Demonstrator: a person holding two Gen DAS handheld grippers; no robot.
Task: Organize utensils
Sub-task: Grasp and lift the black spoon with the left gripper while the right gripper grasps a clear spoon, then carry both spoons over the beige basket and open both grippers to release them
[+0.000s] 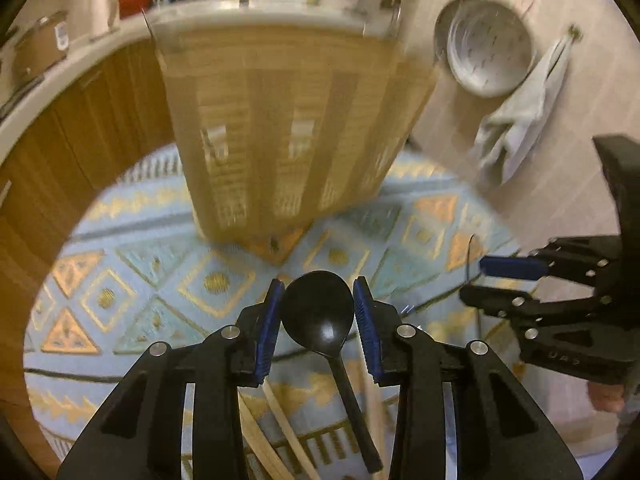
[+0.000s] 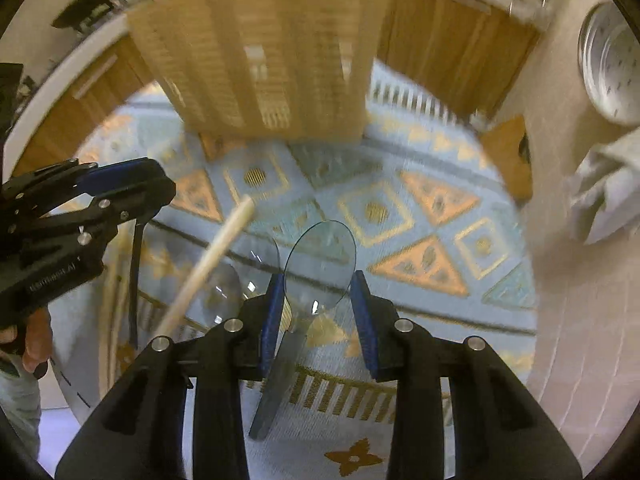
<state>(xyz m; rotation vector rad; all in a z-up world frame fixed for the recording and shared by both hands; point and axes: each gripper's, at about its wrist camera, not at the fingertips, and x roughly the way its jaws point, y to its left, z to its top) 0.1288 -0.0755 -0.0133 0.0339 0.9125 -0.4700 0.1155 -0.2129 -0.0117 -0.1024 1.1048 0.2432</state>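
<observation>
My left gripper [image 1: 319, 306] is shut on a black plastic spoon [image 1: 318, 312], bowl up between the blue pads, handle pointing down. Several wooden sticks [image 1: 280, 420] stand below it. My right gripper [image 2: 318, 304] is shut on a clear blue-tinted plastic spoon [image 2: 322, 264]. A second clear spoon [image 2: 224, 292] and a wooden stick [image 2: 212, 260] rise to its left. The left gripper shows in the right wrist view [image 2: 92, 196] at the left; the right gripper shows in the left wrist view [image 1: 512, 280] at the right. A woven bamboo holder [image 1: 288, 128] stands ahead, also in the right wrist view [image 2: 260, 48].
A blue and orange patterned mat [image 1: 160, 280] covers the surface. A metal colander [image 1: 486, 48] and a grey cloth [image 1: 516, 120] hang on the tiled wall at the right. Wooden cabinets [image 1: 80, 128] and a pot [image 1: 38, 46] lie at the left.
</observation>
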